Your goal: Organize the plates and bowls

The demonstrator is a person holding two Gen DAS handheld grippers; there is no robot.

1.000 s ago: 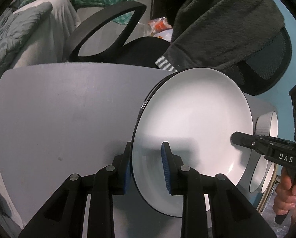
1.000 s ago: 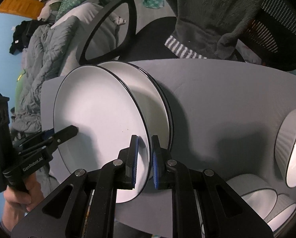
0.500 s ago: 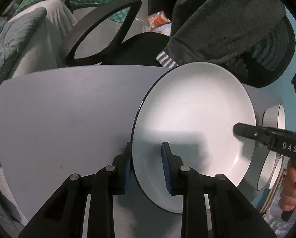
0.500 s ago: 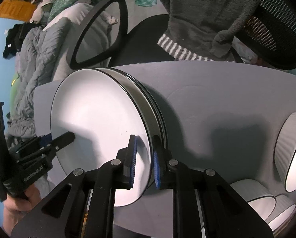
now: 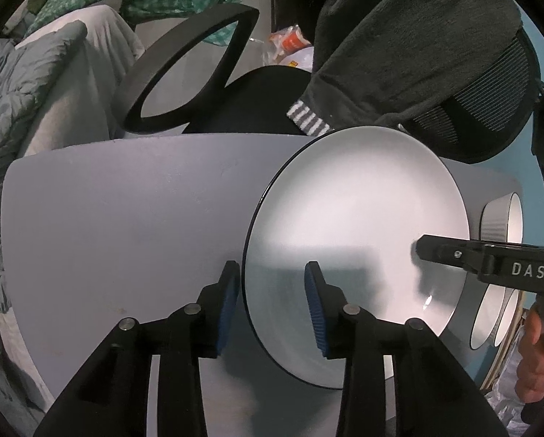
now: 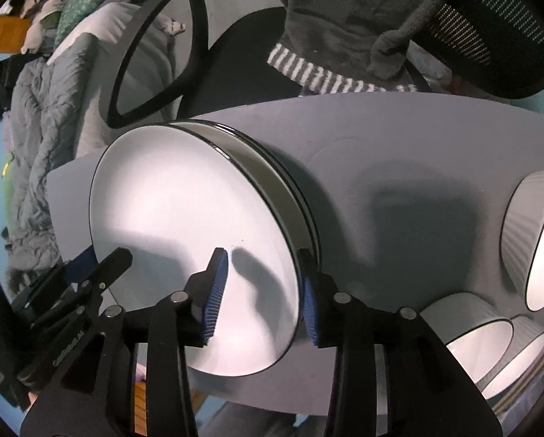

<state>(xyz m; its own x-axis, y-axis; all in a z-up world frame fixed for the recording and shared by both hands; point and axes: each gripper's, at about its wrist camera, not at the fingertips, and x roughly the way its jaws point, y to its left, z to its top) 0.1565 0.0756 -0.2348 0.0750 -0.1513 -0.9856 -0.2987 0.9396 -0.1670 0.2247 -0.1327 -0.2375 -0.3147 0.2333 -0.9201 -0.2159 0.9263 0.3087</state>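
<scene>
A white plate [image 5: 355, 225] with a black rim lies flat on a stack of like plates [image 6: 290, 189] on the grey table [image 5: 126, 236]. My left gripper [image 5: 272, 266] straddles the plate's near-left rim. Its jaws are opening, and the blue pads stand off the rim on both sides. My right gripper [image 6: 261, 253] straddles the opposite rim of the top plate [image 6: 184, 225]. Its jaws are also opening, with a gap at each pad. Each gripper shows in the other's view: the right gripper's finger [image 5: 454, 255] and the left gripper [image 6: 106, 258].
Three ribbed white bowls [image 6: 534, 236] [image 6: 468, 324] [image 6: 519, 349] lie on their sides at the table's right end. Behind the table stands a black office chair [image 5: 184, 83] draped with a dark fleece [image 5: 399, 36]. A person's hand [image 5: 537, 360] holds the right gripper.
The tilted plate has come down flat onto the stack. Both grippers' jaws, shut on its rim before, have widened and let it go.
</scene>
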